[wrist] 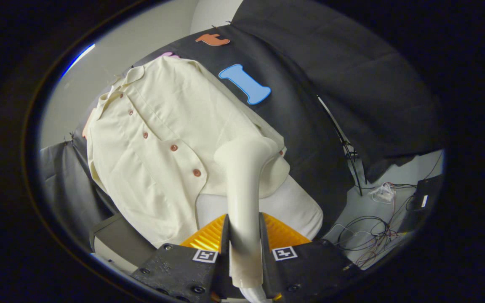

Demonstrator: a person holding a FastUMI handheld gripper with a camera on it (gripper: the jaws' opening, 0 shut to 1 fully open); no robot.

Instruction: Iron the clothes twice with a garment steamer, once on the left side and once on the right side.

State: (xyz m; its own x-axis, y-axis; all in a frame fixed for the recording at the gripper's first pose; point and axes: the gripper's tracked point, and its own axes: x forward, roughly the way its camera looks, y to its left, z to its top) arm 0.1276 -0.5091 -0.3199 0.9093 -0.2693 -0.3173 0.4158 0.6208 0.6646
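gripper-mounted fisheye, tilted, looking forward along the jaws – close on hanging shirt (158,143)

Steamer (244,185) head's face perhaps hidden

text: none readable | hand-held gripper (244,248): two coded square markers

The picture was soft and a bit dim. Light fell from above onto the cream shirt (154,139), the brightest thing. The steamer (242,189) had a gentle shine along its handle. Edges bent round and looked blurry. The dark cloth (331,84) swallowed light, and shadows sat under the shirt.
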